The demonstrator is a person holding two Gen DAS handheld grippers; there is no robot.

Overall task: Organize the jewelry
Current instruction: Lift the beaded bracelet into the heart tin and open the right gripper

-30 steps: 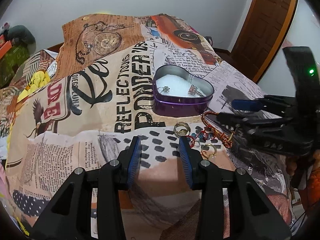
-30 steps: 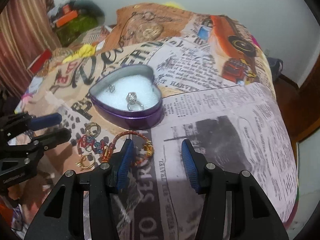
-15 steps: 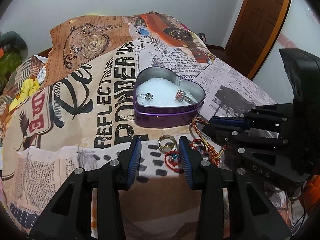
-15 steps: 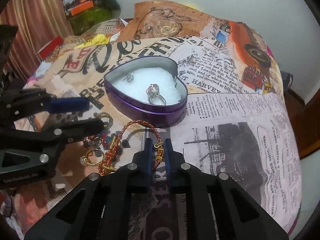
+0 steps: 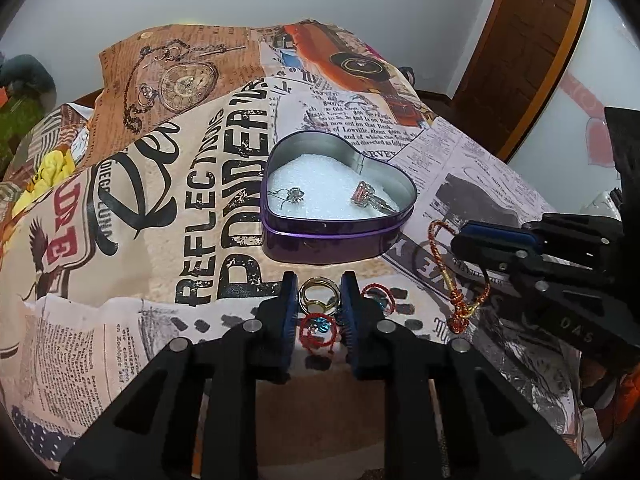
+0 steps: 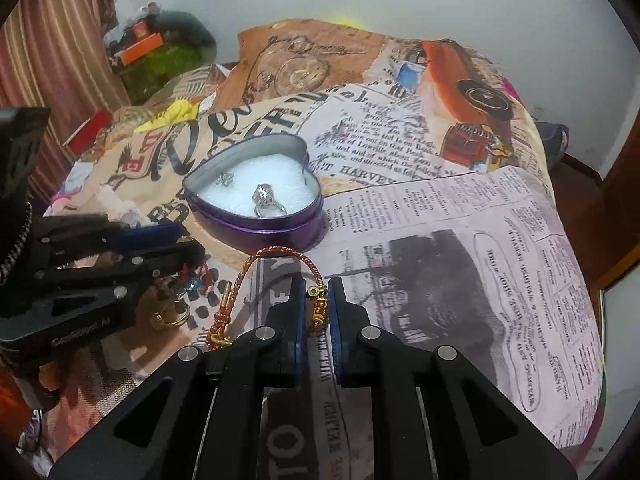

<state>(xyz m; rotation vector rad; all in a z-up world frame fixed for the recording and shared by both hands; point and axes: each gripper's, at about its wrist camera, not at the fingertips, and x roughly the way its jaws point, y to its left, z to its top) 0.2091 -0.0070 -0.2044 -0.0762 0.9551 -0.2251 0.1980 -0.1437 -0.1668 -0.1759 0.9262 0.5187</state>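
A purple heart-shaped tin (image 5: 336, 236) with white foam holds a silver ring (image 5: 370, 198) and a small silver piece (image 5: 294, 195); it also shows in the right wrist view (image 6: 260, 226). My left gripper (image 5: 319, 300) has closed in on a gold ring (image 5: 319, 298) and touches both its sides; a red beaded ring (image 5: 318, 330) lies between the fingers behind it. My right gripper (image 6: 317, 300) is shut on the red-and-gold braided bracelet (image 6: 280, 254) at its gold clasp and holds it just above the cloth.
A newspaper-print cloth (image 6: 460, 240) covers the surface. More rings lie at the left in the right wrist view, one gold (image 6: 170, 314). A wooden door (image 5: 532, 48) stands at the back right. Clutter (image 6: 156, 56) sits at the back left.
My left gripper moved forward over the rings and narrowed around the gold ring. My right gripper closed on the bracelet clasp and lifted it slightly.
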